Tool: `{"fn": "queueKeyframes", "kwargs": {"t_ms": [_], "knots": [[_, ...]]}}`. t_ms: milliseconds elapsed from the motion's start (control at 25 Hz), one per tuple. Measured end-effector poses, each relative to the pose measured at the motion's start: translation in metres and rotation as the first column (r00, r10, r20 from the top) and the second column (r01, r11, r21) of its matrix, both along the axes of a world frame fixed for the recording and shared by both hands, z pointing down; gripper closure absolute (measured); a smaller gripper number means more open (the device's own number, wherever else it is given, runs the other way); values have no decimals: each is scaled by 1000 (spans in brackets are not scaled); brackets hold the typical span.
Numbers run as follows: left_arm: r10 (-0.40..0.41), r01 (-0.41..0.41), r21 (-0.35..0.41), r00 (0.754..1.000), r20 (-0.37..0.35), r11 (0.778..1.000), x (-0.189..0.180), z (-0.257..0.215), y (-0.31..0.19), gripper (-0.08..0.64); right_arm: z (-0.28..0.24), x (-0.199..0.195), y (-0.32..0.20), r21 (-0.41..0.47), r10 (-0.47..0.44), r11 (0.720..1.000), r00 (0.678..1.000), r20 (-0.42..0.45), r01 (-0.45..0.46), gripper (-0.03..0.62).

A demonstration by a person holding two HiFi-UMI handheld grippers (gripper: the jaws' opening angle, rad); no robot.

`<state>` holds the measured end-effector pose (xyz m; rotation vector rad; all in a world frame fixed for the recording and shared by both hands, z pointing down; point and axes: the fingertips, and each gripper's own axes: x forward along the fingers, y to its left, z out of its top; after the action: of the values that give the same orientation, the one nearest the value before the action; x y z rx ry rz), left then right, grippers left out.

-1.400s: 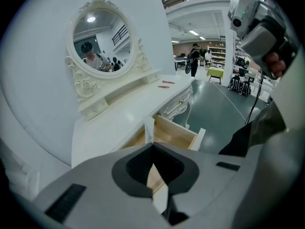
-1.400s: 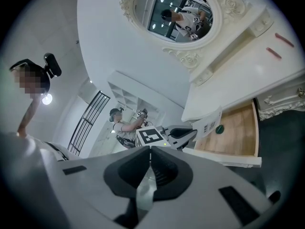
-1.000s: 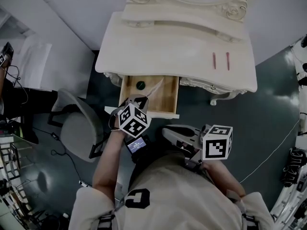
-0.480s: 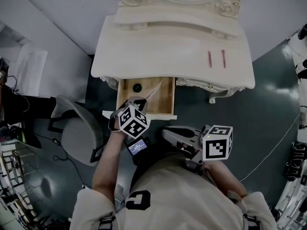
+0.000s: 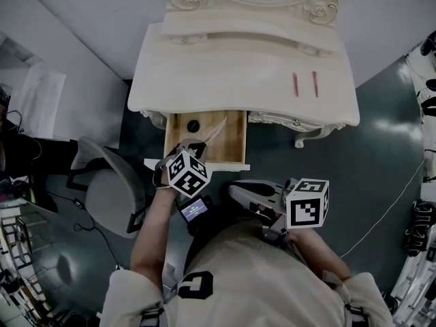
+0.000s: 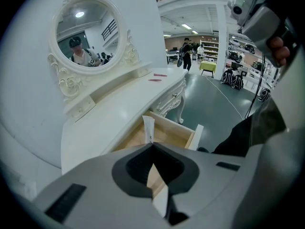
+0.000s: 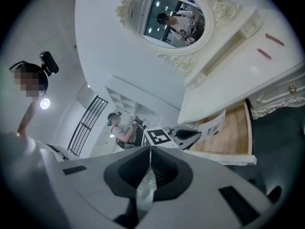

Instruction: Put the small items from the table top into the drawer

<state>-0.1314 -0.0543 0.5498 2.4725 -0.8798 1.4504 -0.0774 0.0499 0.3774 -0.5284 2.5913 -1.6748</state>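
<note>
Projecting from the white counter, the open drawer is overhung by the left tongs, clamped on a white tube tilted over it. The right tongs are held shut and empty. Two pink sticks are seen on the counter.

- An oval mirror in a carved white frame stands at the far middle.
- A grey chair stands on the near left.
- The glossy dark green floor catches light on the right.
- A thin white cable crosses the floor at the near right.
- Black equipment lines the right edge, too small to identify.
- Far down the hall, a standing person is near a yellow-green seat.
</note>
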Motion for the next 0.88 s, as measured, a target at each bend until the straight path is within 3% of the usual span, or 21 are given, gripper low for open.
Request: {"fn": "queueKeyframes", "kwargs": {"t_ms": [320,880], "knots": [[-2,2,-21,1000,-21,1000,1,8,-1,505,0,-3,4,8,16,1000,1000,-5,-16,563],[113,-110,-41,992,64,993,8,43,-13,505,8,-4,8,-2,80,997,997,-16,-80,563]]}}
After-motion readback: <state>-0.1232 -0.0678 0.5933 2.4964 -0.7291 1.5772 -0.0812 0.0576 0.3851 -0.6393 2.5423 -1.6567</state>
